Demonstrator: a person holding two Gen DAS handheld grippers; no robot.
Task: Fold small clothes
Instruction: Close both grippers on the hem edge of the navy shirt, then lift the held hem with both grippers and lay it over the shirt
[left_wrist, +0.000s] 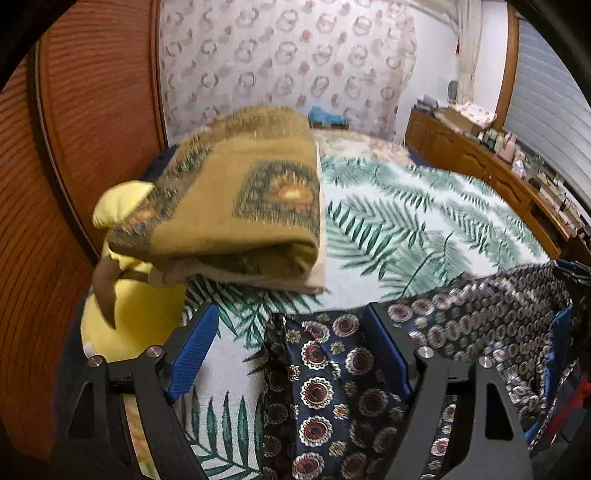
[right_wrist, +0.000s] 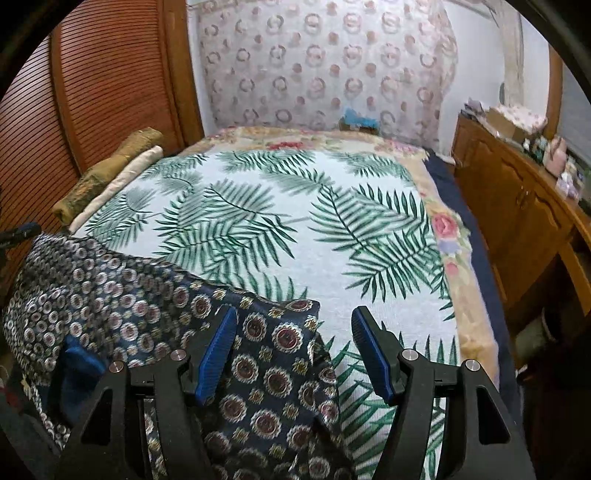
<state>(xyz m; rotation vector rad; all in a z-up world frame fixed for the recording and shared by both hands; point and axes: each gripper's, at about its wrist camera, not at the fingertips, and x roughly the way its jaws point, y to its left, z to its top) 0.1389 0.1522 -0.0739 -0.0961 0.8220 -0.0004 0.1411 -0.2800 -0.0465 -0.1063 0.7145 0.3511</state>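
A dark blue garment with round medallion print (left_wrist: 325, 391) lies on the near edge of the palm-leaf bedspread (left_wrist: 406, 206). My left gripper (left_wrist: 291, 336) is open, its jaws wide apart over the garment's left end. In the right wrist view the same garment (right_wrist: 110, 295) spreads to the left, and my right gripper (right_wrist: 295, 339) is open over its right corner. Neither gripper holds cloth. A folded mustard patterned cloth (left_wrist: 243, 199) rests on a folded cream one at the bed's left side; it also shows in the right wrist view (right_wrist: 107, 170).
A yellow pillow (left_wrist: 129, 306) sits under the folded pile by the ribbed wooden wardrobe (left_wrist: 74, 147). A wooden dresser (right_wrist: 517, 206) with clutter runs along the right. A floral blanket edge (right_wrist: 443, 229) and a patterned curtain (right_wrist: 325, 62) lie beyond.
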